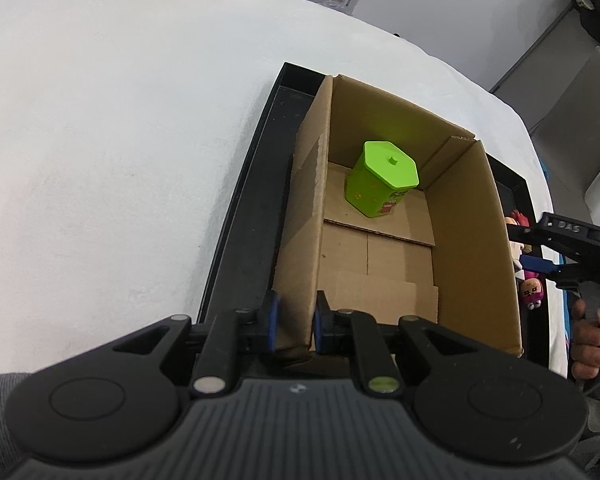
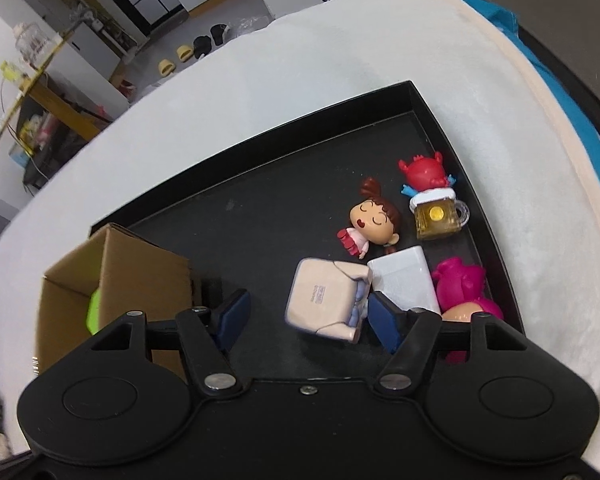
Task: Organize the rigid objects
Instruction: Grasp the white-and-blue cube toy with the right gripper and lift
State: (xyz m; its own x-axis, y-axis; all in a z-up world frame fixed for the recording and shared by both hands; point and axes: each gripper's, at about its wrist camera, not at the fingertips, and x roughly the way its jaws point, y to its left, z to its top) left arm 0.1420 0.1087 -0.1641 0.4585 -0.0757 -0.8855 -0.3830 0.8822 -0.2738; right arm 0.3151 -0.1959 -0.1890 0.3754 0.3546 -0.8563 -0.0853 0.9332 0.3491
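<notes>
Toys of rigid plastic lie loose at the right end of a black tray [image 2: 260, 148] on the white-covered surface [image 1: 120, 140]: a beige blocky toy [image 2: 320, 300], a white box [image 2: 404, 280] touching it, a brown-haired girl figurine [image 2: 374, 220], a red figure on a beer-mug toy [image 2: 436, 216] and a magenta figure [image 2: 464, 288]. We judge them light, stiff and somewhat slick; the beige toy's flat opposite sides offer the surest hold. Our right hand-held gripper [image 2: 306, 314] stands wide, its fingers either side of that toy, not yet closed on it. Our left hand-held gripper [image 1: 294, 326] is narrowed on the near wall of the cardboard box [image 1: 468, 248], steadying it in the tray. A green hexagonal canister [image 1: 382, 178] already stands inside. The magenta figure is partly hidden behind the right finger, and the beige toy's printed label is too blurred to read.
</notes>
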